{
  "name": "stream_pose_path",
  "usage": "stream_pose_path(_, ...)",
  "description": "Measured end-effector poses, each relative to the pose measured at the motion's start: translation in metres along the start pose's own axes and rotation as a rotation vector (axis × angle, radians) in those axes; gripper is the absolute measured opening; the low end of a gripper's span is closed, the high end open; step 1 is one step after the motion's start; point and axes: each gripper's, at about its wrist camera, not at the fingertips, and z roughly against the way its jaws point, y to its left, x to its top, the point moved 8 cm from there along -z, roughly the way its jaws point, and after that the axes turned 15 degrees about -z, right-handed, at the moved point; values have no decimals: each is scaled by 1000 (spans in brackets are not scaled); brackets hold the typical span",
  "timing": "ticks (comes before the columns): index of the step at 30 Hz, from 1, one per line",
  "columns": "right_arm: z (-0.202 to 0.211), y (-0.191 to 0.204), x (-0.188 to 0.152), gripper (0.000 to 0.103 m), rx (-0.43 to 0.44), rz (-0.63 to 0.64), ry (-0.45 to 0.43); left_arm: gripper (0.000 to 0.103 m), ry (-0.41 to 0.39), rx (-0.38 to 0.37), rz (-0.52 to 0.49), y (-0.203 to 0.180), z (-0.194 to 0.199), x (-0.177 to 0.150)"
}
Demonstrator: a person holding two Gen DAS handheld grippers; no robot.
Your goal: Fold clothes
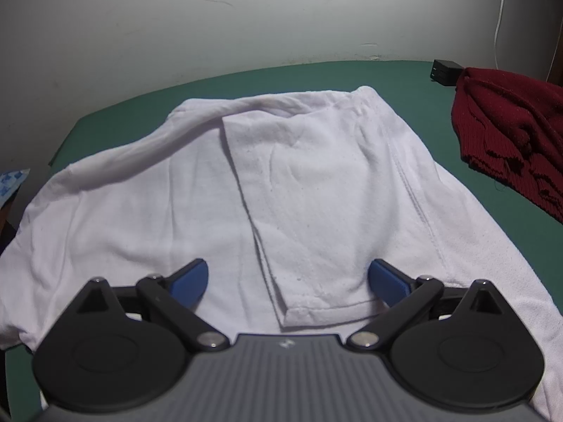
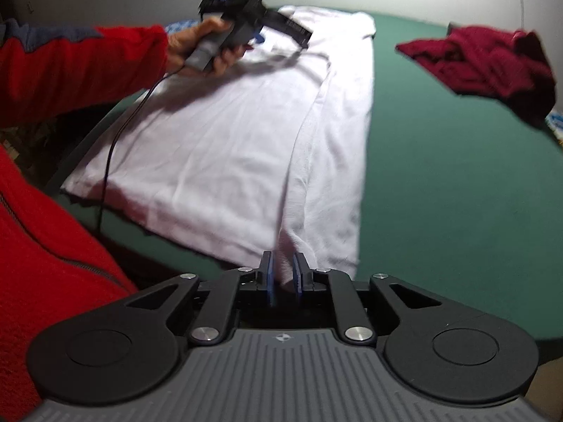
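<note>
White shirt (image 2: 225, 140) hem pinched between right tool (image 2: 283, 276) pads.

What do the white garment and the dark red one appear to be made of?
White garment: looks like thin, matte cotton jersey, with soft creases and stitched hems.
Dark red garment: probably a chunkier knit, wool or acrylic, given the ribbed edge and textured loops; the fibre itself cannot be told.

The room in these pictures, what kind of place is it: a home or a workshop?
Probably a room in a home, though I cannot be sure. A green table stands against a scuffed white wall. On it lie a white shirt and a crumpled dark red knit garment, waiting for folding.
</note>
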Motion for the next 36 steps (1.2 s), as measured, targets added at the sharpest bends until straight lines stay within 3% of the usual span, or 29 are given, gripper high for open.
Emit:
stream_pose_path(3, -3, 15, -16, 21, 48, -11, 75, 90, 7, -3, -10, -1, 4, 2)
stream_pose_path(6, 22, 13, -3, 21, 85, -70, -41, 72, -14, 11, -41, -4, 20, 5)
stream_pose_path(9, 34, -9, 21, 22, 58, -201, -205, 71, -78, 11, -75, -15, 45, 8)
stream_pose_path(11, 25, -24, 27, 23, -8, -246, -245, 73, -103, 3, -115, -27, 57, 9)
stream_pose_path(15, -6, -23, 21, 16, -56, -220, -190, 73, -120, -32, -149, -50, 70, 4)
stream_pose_path(18, -15, -9, 9, 19, -4, -177, -101, 73, -116, -53, -166, -67, 76, -7)
stream_pose_path(19, -14, -6, 6, 27, 10, -166, -83, 73, -112, -60, -177, -73, 77, -11)
stream_pose_path(21, -11, 0, 0, 24, 36, -145, -47, 73, -114, -60, -205, -84, 80, -19)
stream_pose_path(24, 3, -6, 11, 24, 58, -216, -141, 74, -132, -69, -235, -99, 90, -27)
stream_pose_path(26, -1, -18, 19, 25, 10, -273, -191, 77, -144, -87, -244, -109, 96, -32)
stream_pose_path(30, -19, -25, 16, 14, -39, -281, -126, 78, -116, -128, -284, -133, 100, -52)
stream_pose_path(33, -15, -22, 12, 14, -27, -240, -88, 79, -108, -102, -302, -141, 101, -67)
stream_pose_path(36, -8, -30, 26, 18, 5, -218, -139, 79, -92, -83, -281, -139, 105, -70)
